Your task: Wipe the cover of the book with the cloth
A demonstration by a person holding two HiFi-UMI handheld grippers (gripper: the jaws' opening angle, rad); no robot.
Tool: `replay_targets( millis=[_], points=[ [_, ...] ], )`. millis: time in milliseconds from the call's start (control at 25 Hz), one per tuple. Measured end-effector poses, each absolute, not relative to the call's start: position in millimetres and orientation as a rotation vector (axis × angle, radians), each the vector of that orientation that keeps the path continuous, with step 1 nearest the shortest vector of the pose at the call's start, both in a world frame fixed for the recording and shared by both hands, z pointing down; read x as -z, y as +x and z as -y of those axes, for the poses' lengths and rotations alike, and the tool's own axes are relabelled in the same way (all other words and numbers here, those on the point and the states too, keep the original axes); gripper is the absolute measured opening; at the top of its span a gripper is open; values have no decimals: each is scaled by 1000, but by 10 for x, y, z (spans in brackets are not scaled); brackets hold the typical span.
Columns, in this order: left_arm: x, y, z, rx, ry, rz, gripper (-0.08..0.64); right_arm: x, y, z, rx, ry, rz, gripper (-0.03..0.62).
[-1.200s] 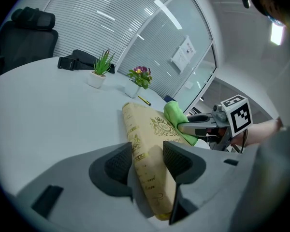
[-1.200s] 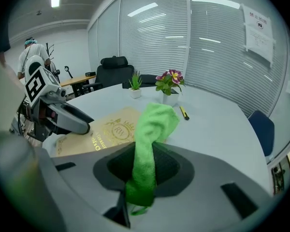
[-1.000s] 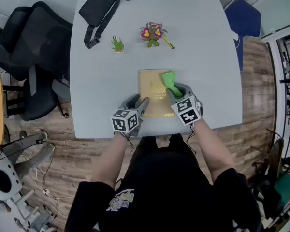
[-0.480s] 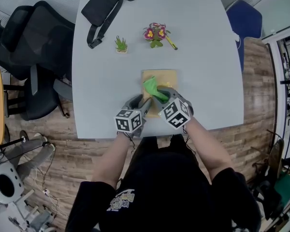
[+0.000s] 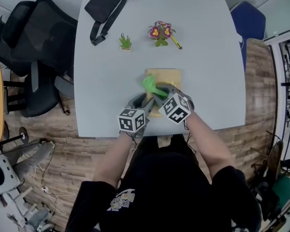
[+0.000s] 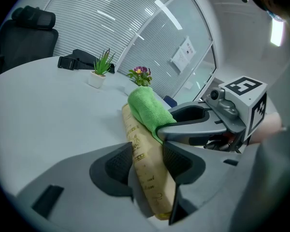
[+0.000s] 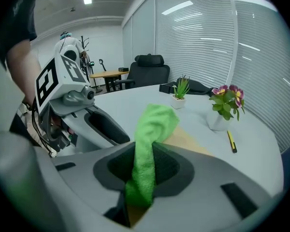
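Observation:
A tan book (image 5: 168, 77) lies flat on the grey table (image 5: 208, 81), near its front edge. My left gripper (image 5: 144, 104) is shut on the near left edge of the book (image 6: 144, 166), whose spine sits between the jaws. My right gripper (image 5: 158, 94) is shut on a green cloth (image 5: 150, 85), pressed onto the book's left part. In the right gripper view the cloth (image 7: 149, 144) runs up out of the jaws onto the book (image 7: 191, 141). The cloth (image 6: 147, 110) and the right gripper (image 6: 198, 124) hang just past my left jaws.
A black bag (image 5: 106, 6) lies at the far left of the table. A small green plant (image 5: 125, 42), a flower pot (image 5: 160, 33) and a pencil (image 5: 176, 43) stand beyond the book. Black chairs (image 5: 34, 57) stand left, a blue chair (image 5: 249, 23) right.
My right gripper has swept the cloth from the book's right side to its left side, close to the left gripper. The left gripper has kept its hold on the book.

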State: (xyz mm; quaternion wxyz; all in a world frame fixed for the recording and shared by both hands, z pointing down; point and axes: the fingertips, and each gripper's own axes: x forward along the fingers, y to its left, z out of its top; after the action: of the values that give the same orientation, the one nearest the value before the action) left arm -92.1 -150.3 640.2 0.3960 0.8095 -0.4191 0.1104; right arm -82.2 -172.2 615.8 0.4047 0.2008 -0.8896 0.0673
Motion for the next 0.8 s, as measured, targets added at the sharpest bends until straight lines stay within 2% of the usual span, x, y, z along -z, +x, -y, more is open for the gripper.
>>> replay_targets(
  millis=[320, 800],
  points=[
    [-6399, -941, 1518, -280, 2054, 1060, 199, -6146, -716, 1859, -205, 623, 2262, 97],
    [-6398, -944, 1514, -279, 2058, 1061, 199, -6154, -87, 2190, -356, 927, 2222, 97]
  ],
)
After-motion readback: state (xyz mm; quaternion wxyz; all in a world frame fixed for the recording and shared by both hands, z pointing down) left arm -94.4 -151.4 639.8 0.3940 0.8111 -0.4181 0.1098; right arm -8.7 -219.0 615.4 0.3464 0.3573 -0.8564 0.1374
